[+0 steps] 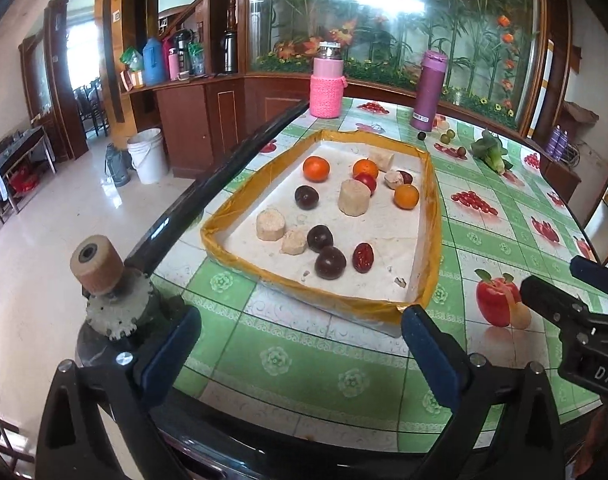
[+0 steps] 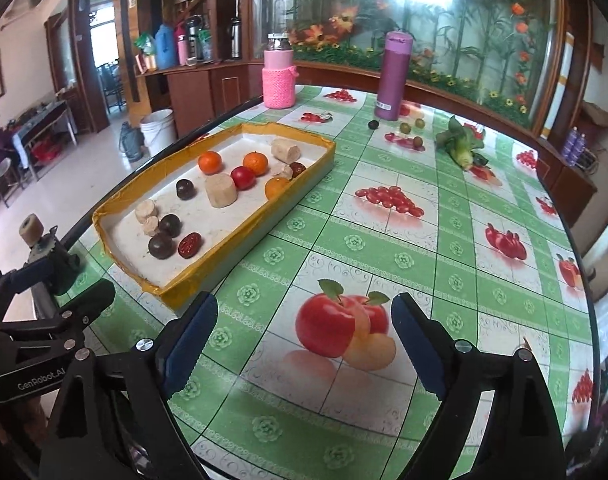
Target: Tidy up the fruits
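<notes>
**Both grippers spread wide and empty at the near edge of the fruit table**

Left gripper [image 1: 300, 344] hovered over the near rim of the round table [image 2: 383, 240], its blue-padded fingers [image 1: 431, 344] parted wide with nothing between them. It faced the short end of a shallow tray [image 1: 220, 220] edged in yellow tape. Right gripper [image 2: 304, 340] hung just beside it, equally spread and empty, over a printed apple on the green checked tablecloth.

Inside the tray the fruit lay mixed. Three oranges [image 1: 316, 169] sat toward the far end with a red tomato-like fruit [image 1: 365, 181] among them. Three dark purple round fruits [image 1: 329, 262] and a red date [image 1: 362, 257] lay nearer the grippers. Pale beige cylindrical chunks [image 1: 354, 197], possibly cut root or cake, were scattered between them. Outside the tray, well apart near a purple flask [image 1: 427, 90], a few small green and dark fruits [image 1: 447, 136] and a leafy green vegetable [image 1: 491, 152] rested on the cloth. A pink knitted-sleeve bottle [image 1: 327, 80] stood behind the tray.

Nothing was grouped by kind, so sorting appeared outstanding, though the intended arrangement could not be told. Whichever fruit was picked, a good grasp would likely come from above with the fingers straddling its widest part, closing gently, since round fruit would roll and the soft ones would bruise. Neighbouring pieces lay close together, so the fingers would need a clear gap to descend into.
</notes>
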`<state>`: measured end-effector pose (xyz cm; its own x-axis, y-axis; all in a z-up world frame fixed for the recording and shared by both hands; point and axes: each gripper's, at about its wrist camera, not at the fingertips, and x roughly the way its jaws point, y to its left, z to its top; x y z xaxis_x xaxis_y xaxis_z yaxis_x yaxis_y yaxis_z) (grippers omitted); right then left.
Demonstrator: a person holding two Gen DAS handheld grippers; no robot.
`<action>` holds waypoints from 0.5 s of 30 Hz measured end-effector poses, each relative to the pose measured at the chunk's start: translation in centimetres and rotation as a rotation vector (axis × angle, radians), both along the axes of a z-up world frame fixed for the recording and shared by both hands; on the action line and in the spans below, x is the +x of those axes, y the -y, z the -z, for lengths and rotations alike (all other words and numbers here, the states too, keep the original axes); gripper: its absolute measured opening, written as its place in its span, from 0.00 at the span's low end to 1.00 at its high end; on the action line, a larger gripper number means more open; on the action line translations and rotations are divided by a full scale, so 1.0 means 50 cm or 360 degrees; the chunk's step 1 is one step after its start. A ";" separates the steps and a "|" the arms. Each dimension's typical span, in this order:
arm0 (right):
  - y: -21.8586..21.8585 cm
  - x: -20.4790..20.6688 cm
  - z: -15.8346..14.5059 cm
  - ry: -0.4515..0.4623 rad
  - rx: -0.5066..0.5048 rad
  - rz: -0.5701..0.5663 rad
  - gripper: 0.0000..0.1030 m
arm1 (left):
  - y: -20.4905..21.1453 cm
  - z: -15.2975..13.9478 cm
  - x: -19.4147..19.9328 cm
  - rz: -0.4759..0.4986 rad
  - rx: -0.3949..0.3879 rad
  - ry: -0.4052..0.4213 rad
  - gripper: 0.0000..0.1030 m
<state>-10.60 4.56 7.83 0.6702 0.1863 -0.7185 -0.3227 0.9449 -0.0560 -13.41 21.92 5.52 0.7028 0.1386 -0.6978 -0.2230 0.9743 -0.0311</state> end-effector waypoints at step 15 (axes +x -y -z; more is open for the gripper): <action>-0.003 -0.039 -0.001 0.0035 0.0022 0.0229 0.87 | -0.025 -0.004 0.018 0.0058 0.0149 -0.0043 1.00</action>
<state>-12.54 4.69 7.86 0.7061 0.0972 -0.7014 -0.1828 0.9820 -0.0479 -12.52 23.15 5.74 0.6895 0.1791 -0.7018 -0.1870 0.9801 0.0664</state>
